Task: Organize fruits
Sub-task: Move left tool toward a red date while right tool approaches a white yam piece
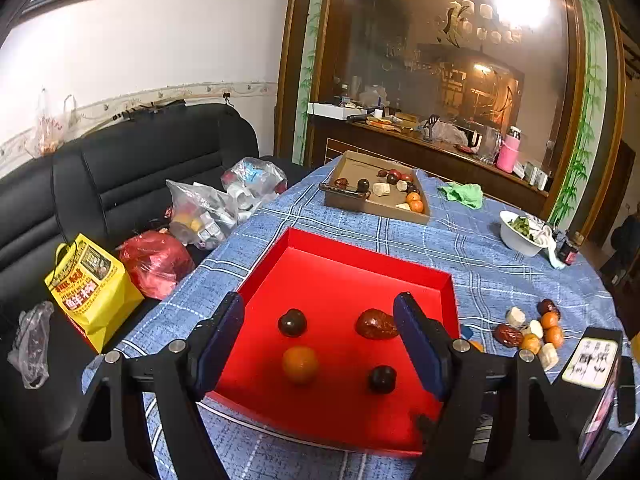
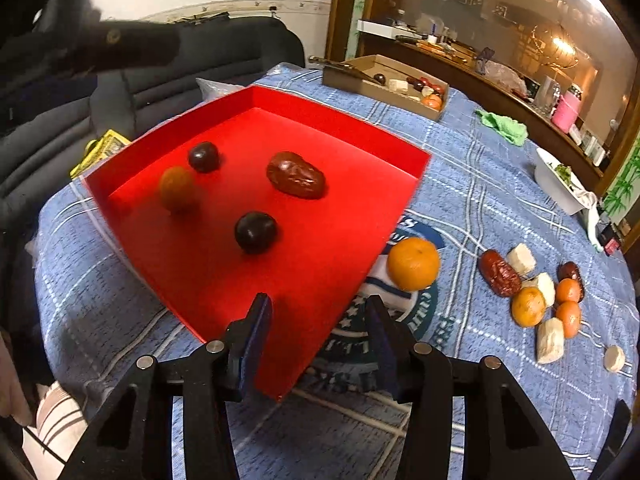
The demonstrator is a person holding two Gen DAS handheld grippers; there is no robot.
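A red tray (image 1: 348, 280) lies on the blue checked tablecloth. In it are two dark round fruits (image 1: 292, 322) (image 1: 382, 379), a wrinkled red date (image 1: 376, 324) and a small orange (image 1: 300, 364). My left gripper (image 1: 320, 340) hangs above the tray's near half, open, with nothing held. My right gripper (image 2: 320, 344) is open and empty over the tray's (image 2: 320, 128) near corner. In the right wrist view the tray's orange (image 2: 176, 188) is blurred. Another orange (image 2: 413, 263) sits on the cloth just right of the tray. A loose pile of dates, oranges and white chunks (image 2: 532, 304) lies further right.
A cardboard box (image 1: 344, 168) with more fruit stands at the table's far end, with a green cloth (image 1: 462, 194) and a white bowl (image 1: 516, 236) to its right. A black sofa (image 1: 160, 160) with several bags lines the left edge. A dark box (image 1: 592, 364) stands near right.
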